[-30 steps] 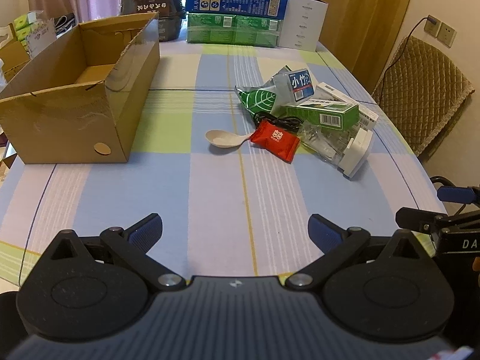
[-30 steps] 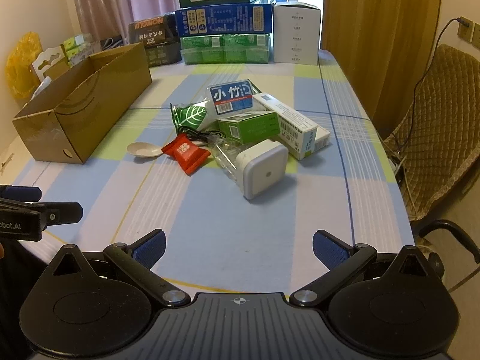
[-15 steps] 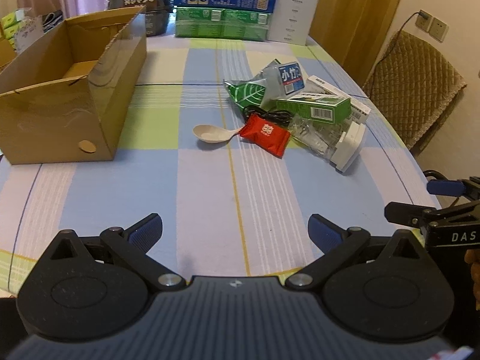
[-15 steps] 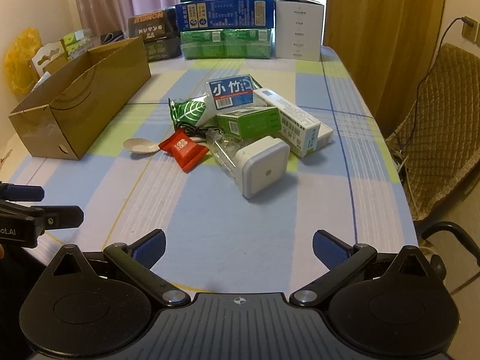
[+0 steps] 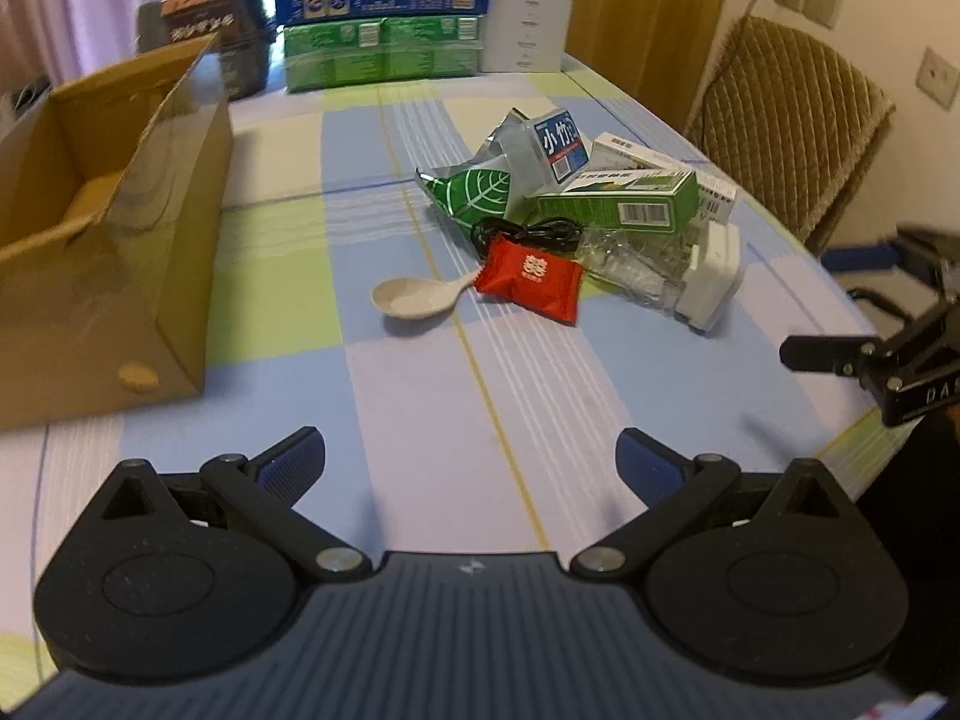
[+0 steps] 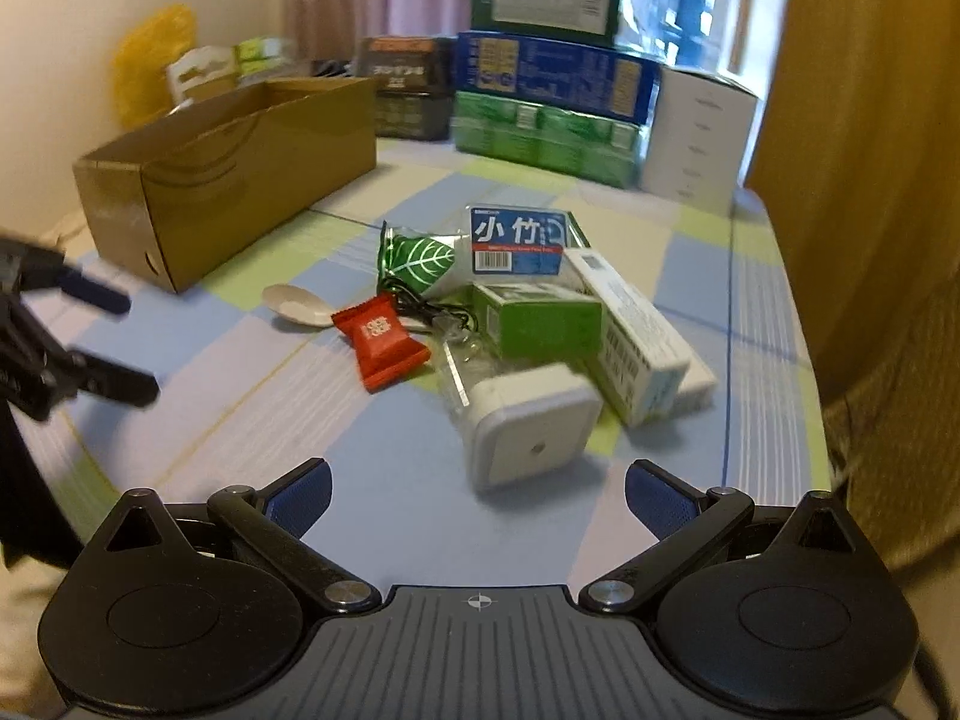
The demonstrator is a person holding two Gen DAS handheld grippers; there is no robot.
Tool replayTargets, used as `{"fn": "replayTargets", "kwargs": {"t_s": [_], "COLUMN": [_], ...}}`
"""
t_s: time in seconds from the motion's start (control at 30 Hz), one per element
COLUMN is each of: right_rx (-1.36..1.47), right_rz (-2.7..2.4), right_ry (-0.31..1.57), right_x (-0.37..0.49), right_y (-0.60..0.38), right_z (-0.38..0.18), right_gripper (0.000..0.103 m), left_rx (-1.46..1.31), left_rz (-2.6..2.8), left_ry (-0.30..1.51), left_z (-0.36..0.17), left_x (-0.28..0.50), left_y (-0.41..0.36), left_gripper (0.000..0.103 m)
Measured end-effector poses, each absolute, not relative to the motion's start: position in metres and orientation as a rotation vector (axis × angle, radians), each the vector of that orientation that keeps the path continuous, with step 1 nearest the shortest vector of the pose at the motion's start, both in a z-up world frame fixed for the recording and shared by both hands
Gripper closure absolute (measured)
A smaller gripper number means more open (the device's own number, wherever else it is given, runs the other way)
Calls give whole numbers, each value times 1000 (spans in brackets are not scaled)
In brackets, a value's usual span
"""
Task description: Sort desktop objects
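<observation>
Two grippers, both with jaws spread wide and nothing between them: left gripper [image 5: 470, 459] and right gripper [image 6: 478, 489] hover over the near edge of the table [image 5: 420, 432]. Pile of objects sits mid-table toward the right edge: red packet [image 5: 529, 279] touching a white spoon [image 5: 414, 299], green box [image 5: 618, 204], white adapter [image 6: 531, 423], black cable [image 5: 528, 231]. Open cardboard box [image 5: 108, 240] along the left edge. Stacked cartons [image 5: 384, 18] at the far edge.

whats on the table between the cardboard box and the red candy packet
Only the white spoon, bowl toward the cardboard box, handle end touching or tucked under the red candy packet. Otherwise bare tablecloth; the left wrist view shows it best.
</observation>
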State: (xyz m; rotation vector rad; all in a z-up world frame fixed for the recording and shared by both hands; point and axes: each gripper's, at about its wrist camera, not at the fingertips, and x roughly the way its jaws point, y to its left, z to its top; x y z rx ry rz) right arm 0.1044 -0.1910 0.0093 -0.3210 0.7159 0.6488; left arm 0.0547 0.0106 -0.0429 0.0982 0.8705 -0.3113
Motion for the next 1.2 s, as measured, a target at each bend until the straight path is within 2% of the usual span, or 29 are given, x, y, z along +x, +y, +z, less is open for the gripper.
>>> {"fn": "replayTargets", "kwargs": {"t_s": [0.1,0.17,0.4,0.57,0.63,0.7,0.73,0.87,1.0,1.13,1.2], "right_rx": [-349,-373,-407,-417,-416,-417,-417,-415,-415,-409,-403], "right_rz": [686,718,771,794,807,816,819,823,828,819,812], "right_ry": [721,725,735,734,741,748,749,766,784,795,804], "right_x": [122,131,153,163,168,171,172,178,180,182,182], "right_y": [-191,-189,-187,-182,-181,-179,-178,-177,-177,-178,-178], "right_z": [0,-6,-18,-21,-21,-21,-21,-23,-24,-25,-24], "right_gripper": [2,2,2,4,11,12,13,18,29,39,39], "left_rx": [169,221,450,569,598,619,625,652,671,663,660], "left_rz": [-351,-383,-494,-542,-564,-577,-588,-626,-645,-638,-628], "left_ry": [862,870,868,870,876,892,905,938,958,965,969], "left_z": [-48,-53,-63,-69,-71,-74,-76,-81,-84,-85,-84], "left_x": [70,83,123,148,157,167,172,183,186,185,182], "left_y": [10,9,-3,-13,-15,-16,-16,-20,-26,-30,-32], "left_gripper": [4,13,15,24,25,30,36,46,54,69,73]}}
